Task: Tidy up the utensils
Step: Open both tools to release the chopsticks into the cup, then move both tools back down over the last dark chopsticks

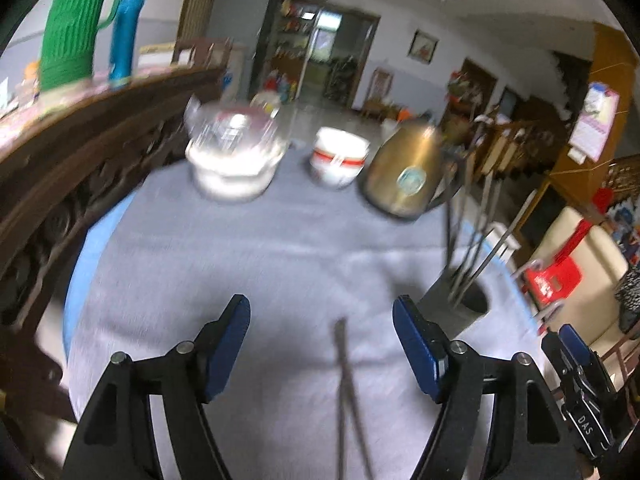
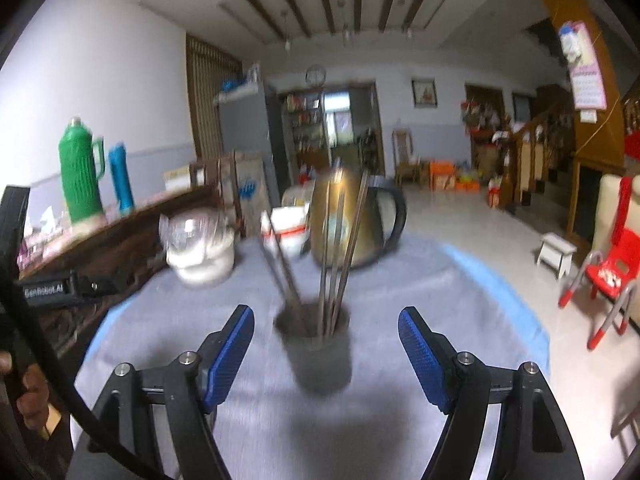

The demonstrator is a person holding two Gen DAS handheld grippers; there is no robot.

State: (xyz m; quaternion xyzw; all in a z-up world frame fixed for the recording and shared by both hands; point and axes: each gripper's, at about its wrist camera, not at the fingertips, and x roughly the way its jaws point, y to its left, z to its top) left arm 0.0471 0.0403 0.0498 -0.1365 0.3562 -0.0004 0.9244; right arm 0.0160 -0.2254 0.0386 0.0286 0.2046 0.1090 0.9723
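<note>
Two claws spread wide over desk (image 1: 240,264), neither gripping.
Left claw (image 1: 321,314): two chopsticks (image 1: 347,392) lying between its fingers. Right claw (image 2: 326,326): holder (image 2: 318,354) just ahead, about six sticks (image 2: 340,248) upright inside.

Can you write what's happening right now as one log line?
left gripper: open above loose dark chopsticks | right gripper: open, facing dark grey chopstick cup | grey tablecloth

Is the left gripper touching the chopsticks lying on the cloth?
Apart. In the left wrist view the left gripper is open, and the chopsticks lie between its fingers with cloth visible on both sides.
</note>
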